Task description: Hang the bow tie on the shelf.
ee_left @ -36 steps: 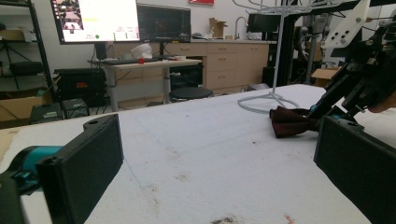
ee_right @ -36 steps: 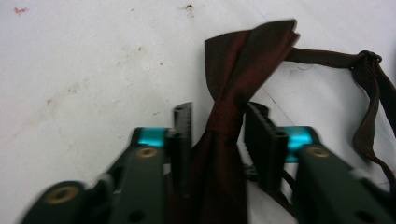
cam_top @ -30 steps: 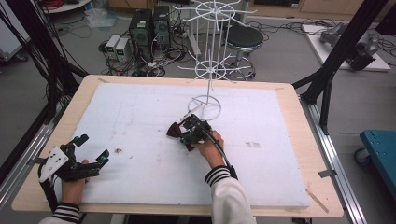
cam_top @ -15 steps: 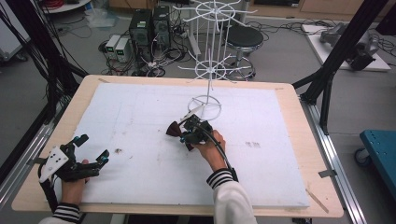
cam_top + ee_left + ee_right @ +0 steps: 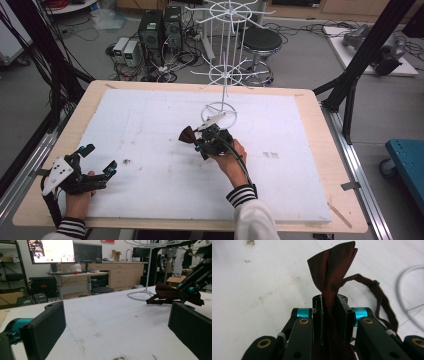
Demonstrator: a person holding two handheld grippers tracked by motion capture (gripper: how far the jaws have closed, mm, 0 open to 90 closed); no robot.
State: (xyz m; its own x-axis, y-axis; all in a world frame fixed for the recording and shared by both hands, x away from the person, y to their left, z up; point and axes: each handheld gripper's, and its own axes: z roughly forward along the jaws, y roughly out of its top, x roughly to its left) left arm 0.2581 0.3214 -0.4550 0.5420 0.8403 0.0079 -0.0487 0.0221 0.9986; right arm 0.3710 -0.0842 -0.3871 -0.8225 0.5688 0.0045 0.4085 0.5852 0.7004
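1. Right gripper: jaws clamped on a dark red bow tie, mid-table beside the white wire rack's base ring; tie's lower part hidden between the jaws.
2. Strap: trails right, its end cut off.
3. Left gripper: jaws spread wide, holding nothing, at the white foam board's near-left corner.

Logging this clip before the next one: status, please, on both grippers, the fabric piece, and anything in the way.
Right gripper shut on dark red bow tie, strap trailing. Left gripper open, near table's left edge. White wire rack stands just beyond.

The dark red bow tie runs down between the right hand-held gripper jaws, its lower part hidden.
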